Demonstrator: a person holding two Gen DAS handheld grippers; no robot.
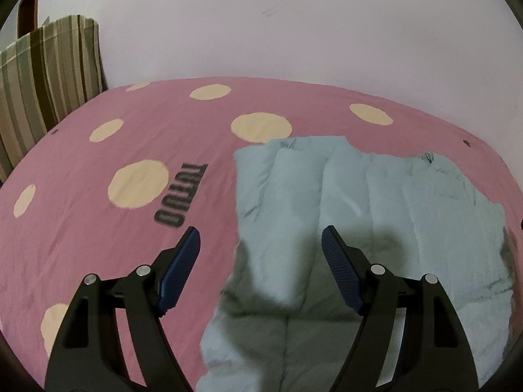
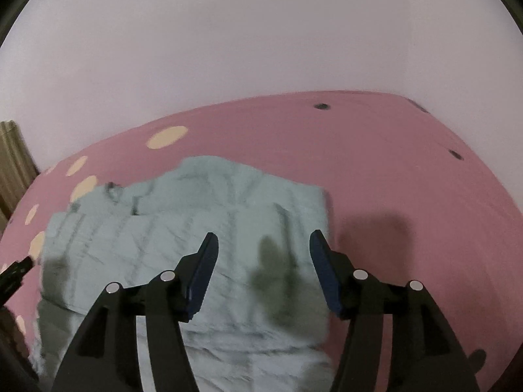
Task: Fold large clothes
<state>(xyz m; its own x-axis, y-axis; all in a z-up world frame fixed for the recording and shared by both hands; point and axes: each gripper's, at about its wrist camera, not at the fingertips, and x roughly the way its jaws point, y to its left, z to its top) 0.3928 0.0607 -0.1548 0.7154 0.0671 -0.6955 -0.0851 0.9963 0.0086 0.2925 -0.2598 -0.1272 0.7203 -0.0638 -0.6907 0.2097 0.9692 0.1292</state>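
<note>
A pale blue-green garment (image 1: 359,202) lies partly folded and wrinkled on the pink bedsheet (image 1: 98,245). My left gripper (image 1: 261,238) is open and empty, hovering over the garment's left edge. In the right wrist view the same garment (image 2: 183,222) fills the centre and left. My right gripper (image 2: 263,243) is open and empty above the garment's right part, near its right edge. The tip of the left gripper (image 2: 16,271) shows at the left edge of the right wrist view.
The pink sheet (image 2: 408,179) has cream dots and dark lettering (image 1: 179,196). A striped cushion (image 1: 49,75) leans at the bed's far left against a plain white wall (image 1: 294,26). Bare sheet lies to the left and right of the garment.
</note>
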